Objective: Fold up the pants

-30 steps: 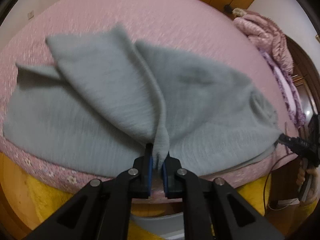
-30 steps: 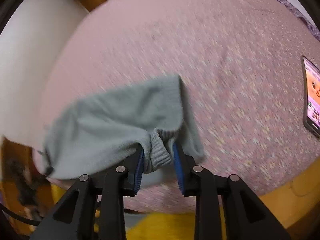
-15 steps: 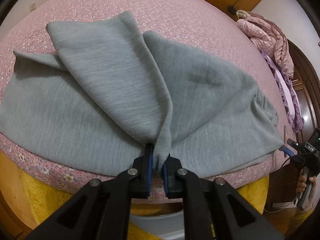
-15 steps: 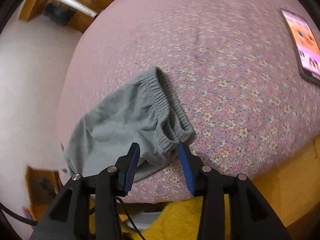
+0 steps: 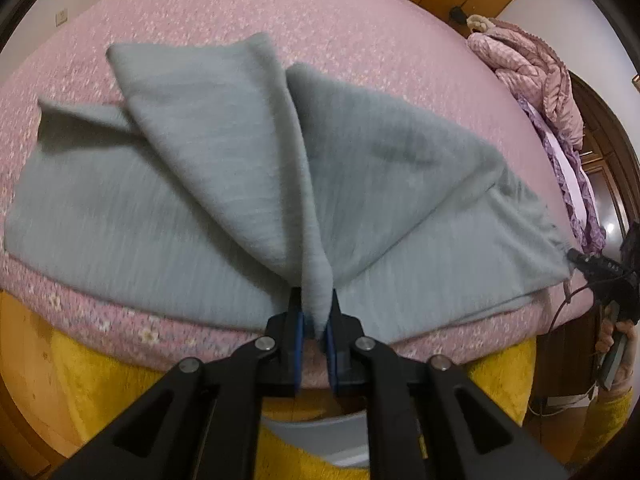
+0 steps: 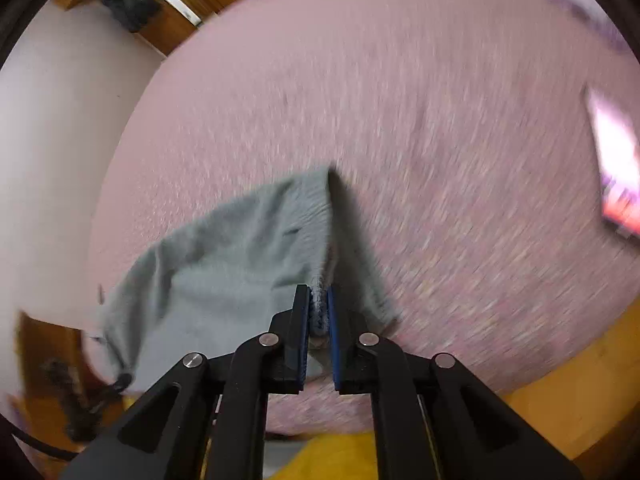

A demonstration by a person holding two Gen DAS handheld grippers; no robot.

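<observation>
Grey pants (image 5: 240, 200): spread across the near edge of the bed (image 5: 280, 20), pink floral cover; one leg lapped slantwise over the other, far corner lying toward the bed's middle. Waistband end toward the right near corner of the bed, hem end toward the left.

Left gripper (image 5: 316, 320): jaws narrow, clamped on a pinched ridge of cloth at the near edge, mid-length of the garment.

Right gripper (image 6: 319, 312): jaws closing, ribbed waistband (image 6: 320, 300) between the blue pads and seemingly pinched; also seen far right in the left wrist view, at the cloth's corner. Picture blurred, so depth of grip uncertain.

Progress, judged: early. Legs roughly overlaid but askew, edges unaligned, surface creased. No crosswise fold made yet.

Remaining, judged: straightening and matching of the legs, smoothing, then folding end to end into a compact stack.

Other items: lit phone (image 6: 616, 172) toward the bed's right side; quilted pink bedding (image 5: 528, 64) heaped at the far right corner.
</observation>
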